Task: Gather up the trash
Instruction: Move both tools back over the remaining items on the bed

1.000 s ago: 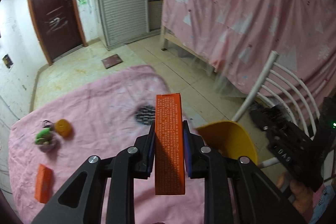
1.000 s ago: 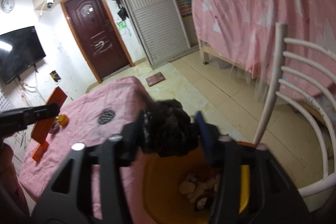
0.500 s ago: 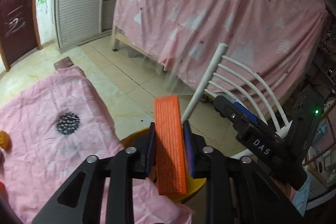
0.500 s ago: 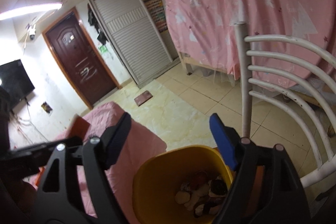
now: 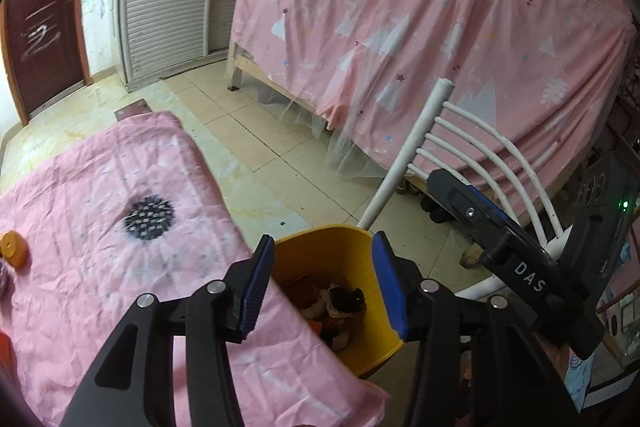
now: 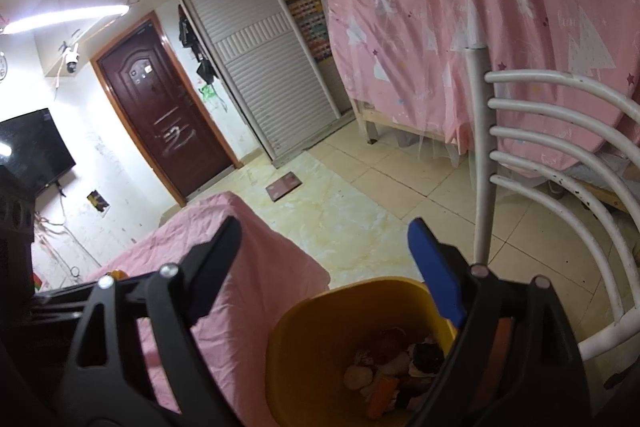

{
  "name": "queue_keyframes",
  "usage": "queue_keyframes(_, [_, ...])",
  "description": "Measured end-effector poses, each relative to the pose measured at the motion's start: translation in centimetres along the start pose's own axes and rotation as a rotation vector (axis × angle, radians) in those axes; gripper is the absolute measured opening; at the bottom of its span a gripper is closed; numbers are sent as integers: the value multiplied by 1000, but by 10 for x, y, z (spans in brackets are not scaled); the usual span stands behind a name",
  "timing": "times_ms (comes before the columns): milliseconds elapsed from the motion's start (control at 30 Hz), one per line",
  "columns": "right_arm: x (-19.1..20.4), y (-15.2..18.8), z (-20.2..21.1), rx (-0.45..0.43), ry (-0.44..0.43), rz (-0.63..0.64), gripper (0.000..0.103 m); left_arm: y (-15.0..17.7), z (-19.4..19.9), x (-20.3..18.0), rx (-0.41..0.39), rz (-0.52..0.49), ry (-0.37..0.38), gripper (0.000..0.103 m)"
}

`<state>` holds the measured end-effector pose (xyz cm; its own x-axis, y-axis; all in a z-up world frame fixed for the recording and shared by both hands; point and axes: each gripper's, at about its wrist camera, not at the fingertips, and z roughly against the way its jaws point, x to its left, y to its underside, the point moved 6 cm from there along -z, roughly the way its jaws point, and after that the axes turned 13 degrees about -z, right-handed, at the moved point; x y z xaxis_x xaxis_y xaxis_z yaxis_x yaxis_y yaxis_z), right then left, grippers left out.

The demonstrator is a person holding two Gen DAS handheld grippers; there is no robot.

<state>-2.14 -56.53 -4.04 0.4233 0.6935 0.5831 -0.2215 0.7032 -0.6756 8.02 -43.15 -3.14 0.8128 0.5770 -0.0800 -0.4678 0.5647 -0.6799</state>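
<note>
A yellow trash bin [image 5: 352, 247] stands by the corner of the pink-covered table [image 5: 100, 267]. It holds several pieces of trash [image 5: 340, 307], among them an orange box [image 6: 384, 389]. My left gripper [image 5: 324, 283] is open and empty, right above the bin's mouth. My right gripper [image 6: 328, 259] is open and empty, above the same bin [image 6: 320, 327]. The right gripper's body [image 5: 500, 259] shows at the right in the left wrist view. An orange cap [image 5: 14, 249] lies on the table at the far left.
A white metal chair [image 5: 460, 155] stands just behind the bin, also in the right wrist view [image 6: 540, 167]. A bed under a pink curtain [image 5: 420, 27] fills the back right. A dark round patch [image 5: 149, 218] marks the tablecloth. Tiled floor [image 5: 248, 131] leads to a door [image 6: 164, 115].
My left gripper swung over the bin and opened; the orange box it held is gone from the jaws and lies in the bin. My right gripper opened earlier, dropping its dark object, and stays open.
</note>
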Motion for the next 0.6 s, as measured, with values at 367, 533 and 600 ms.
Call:
queue_keyframes(367, [58,28,-11,55,-63,125,88,20,47,65,-51,89,-87,60])
queue_keyframes(533, [83,43,-21,89,-78,178,88,32,66,99,-63,137,-132,61])
queue_keyframes(600, [91,47,-23,96,-86,189,88,38,76,115,-71,157,-154,61])
